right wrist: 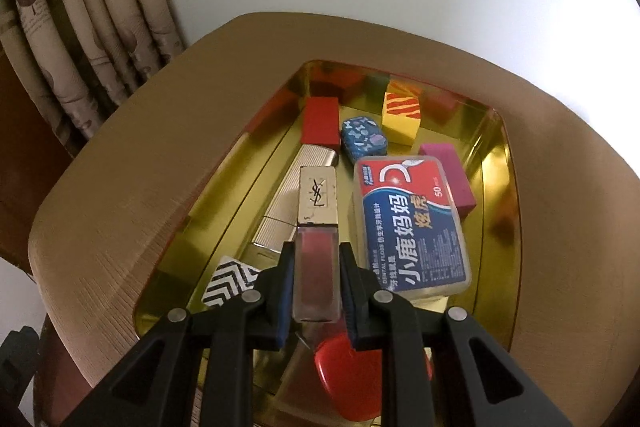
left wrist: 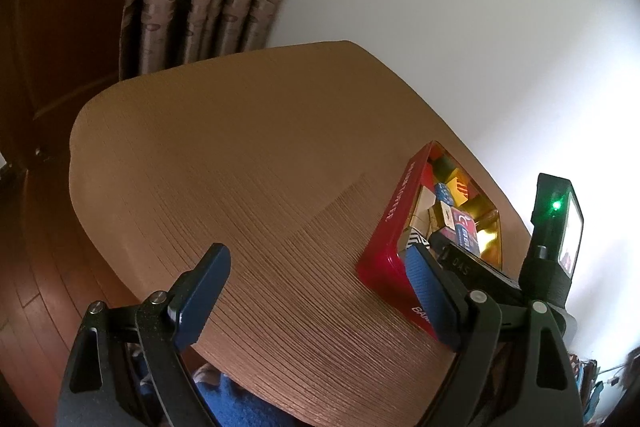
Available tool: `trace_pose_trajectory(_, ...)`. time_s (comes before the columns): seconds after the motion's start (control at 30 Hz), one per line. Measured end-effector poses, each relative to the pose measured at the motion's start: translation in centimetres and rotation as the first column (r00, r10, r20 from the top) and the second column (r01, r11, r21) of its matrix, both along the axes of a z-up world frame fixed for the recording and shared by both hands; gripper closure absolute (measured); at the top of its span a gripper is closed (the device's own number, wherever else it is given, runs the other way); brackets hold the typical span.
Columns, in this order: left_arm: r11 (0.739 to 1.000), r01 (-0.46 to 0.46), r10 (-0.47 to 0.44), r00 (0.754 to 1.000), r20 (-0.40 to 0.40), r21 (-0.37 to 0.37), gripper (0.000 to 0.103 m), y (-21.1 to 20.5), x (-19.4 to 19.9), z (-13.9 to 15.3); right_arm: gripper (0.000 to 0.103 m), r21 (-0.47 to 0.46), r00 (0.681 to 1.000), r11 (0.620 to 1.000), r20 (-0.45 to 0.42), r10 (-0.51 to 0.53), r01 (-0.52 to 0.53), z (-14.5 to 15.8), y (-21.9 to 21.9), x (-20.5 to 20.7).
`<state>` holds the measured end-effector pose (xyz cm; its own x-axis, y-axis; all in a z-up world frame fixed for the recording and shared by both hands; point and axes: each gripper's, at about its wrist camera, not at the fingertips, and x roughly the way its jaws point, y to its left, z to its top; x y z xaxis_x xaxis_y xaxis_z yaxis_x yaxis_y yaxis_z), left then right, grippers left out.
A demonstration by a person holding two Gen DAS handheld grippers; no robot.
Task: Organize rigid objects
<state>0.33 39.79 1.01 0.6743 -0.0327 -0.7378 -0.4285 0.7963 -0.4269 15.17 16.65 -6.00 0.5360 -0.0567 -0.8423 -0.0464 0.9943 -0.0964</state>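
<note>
Left gripper (left wrist: 316, 291): jaws wide apart, nothing between them, over bare tan table (left wrist: 240, 155). Red tin (left wrist: 386, 239) with gold interior sits at the table's right side. Right gripper (right wrist: 316, 287): jaws clamped on the lip gloss tube (right wrist: 317, 227), which has a square clear body with dark red fill and a gold cap with black logo, held over the tin's gold floor (right wrist: 492, 227). Inside, left to right: 1 zigzag block (right wrist: 230, 283), 1 ribbed silver case (right wrist: 292, 195), 1 red block (right wrist: 320, 121), 1 blue patterned case (right wrist: 364, 139), 1 floss box (right wrist: 412, 223), 1 yellow striped block (right wrist: 402, 111), 1 magenta block (right wrist: 450, 177).
</note>
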Motion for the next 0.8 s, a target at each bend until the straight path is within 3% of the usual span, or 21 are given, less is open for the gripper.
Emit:
trace_pose_trajectory(0.3, 1.0, 0.011, -0.011, 1.0, -0.003, 0.01, 0.017, -0.6, 0.1, -0.1, 0.082, -0.022, 1.0, 1.0, -0.009, -0.001, 0.0, -0.2, 0.0, 0.0)
trace_pose_trajectory(0.47, 0.999, 0.025, -0.025, 1.0, 0.0, 0.039, 0.017, -0.9, 0.1, 0.3, 0.076, 0.001, 0.999, 1.0, -0.018, 0.031, -0.031, 0.2, 0.3, -0.1)
trace_pose_trajectory(0.57, 0.995, 0.033, -0.035, 0.999, 0.019, 0.099, 0.015, -1.8, -0.1, 1.1, 0.062, -0.011, 0.995, 0.997, 0.067, 0.078, -0.077, 3.0, 0.7, -2.0)
trace_pose_trajectory(0.7, 0.97, 0.035, -0.047, 0.998, 0.046, 0.24, 0.0, -3.9, -0.4, 2.4, 0.041, -0.054, 0.97, 0.997, 0.237, 0.061, -0.05, 8.7, -1.0, -6.8)
trace_pose_trajectory(0.8, 0.944, 0.033, -0.06, 0.996, 0.071, 0.329, 0.001, -5.7, -0.9, 3.6, 0.039, -0.082, 0.947, 0.996, 0.317, 0.048, -0.023, 11.5, -2.7, -11.0)
